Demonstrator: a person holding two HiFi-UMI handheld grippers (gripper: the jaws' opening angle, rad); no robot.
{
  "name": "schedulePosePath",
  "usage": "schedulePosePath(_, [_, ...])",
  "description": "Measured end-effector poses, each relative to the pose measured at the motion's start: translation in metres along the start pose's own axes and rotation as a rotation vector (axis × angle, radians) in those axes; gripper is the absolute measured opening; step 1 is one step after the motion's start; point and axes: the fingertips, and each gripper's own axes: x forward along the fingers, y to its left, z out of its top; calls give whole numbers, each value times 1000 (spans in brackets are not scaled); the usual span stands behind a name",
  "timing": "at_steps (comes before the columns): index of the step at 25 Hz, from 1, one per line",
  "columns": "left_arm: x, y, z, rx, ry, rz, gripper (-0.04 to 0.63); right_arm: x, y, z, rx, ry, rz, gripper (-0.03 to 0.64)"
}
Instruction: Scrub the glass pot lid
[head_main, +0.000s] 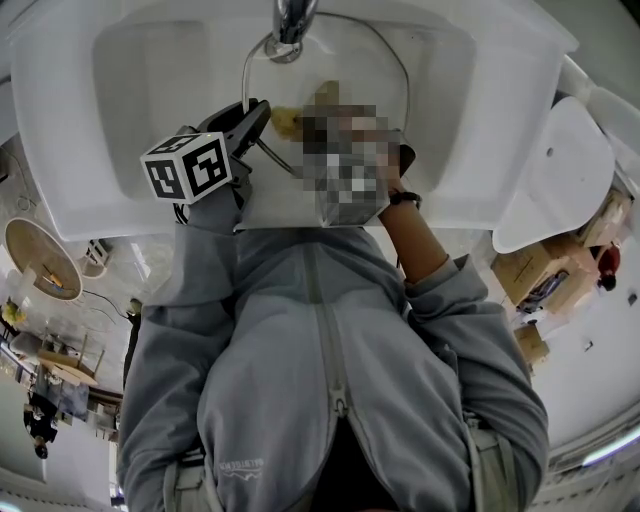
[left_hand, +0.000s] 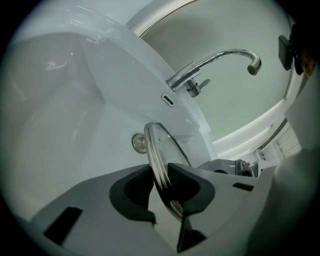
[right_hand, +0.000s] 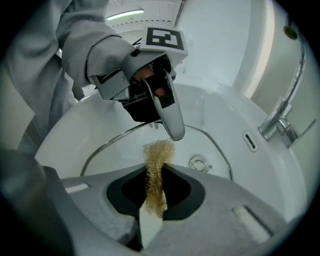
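Left hand-held gripper (left_hand: 161, 192) clamps glass lid (left_hand: 167, 150) edgewise

We find a white sink (head_main: 470, 110) spread beneath and all round the left gripper (left_hand: 160, 186). Beyond that gripper's jaws, up and to the right, a chrome faucet (left_hand: 215, 65) arches over the basin with its spout turned downward. A narrow overflow slot (left_hand: 169, 99) sits in the basin wall just below the faucet's base. A round metal drain (left_hand: 139, 142) lies just past the jaws, slightly to their left. From the right gripper (right_hand: 159, 172) we see that drain close ahead, to the right. Well off to this gripper's right, outside the sink, we see cardboard boxes (head_main: 535, 270).
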Motion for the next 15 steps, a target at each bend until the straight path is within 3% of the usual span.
schedulePosePath(11, [1,0,-2,1,-2,14,86,-26,43,4,132,-36,243,46])
schedulePosePath(15, [1,1,-2,3,-2,19,86,-38,51,9,261,-70,375,46])
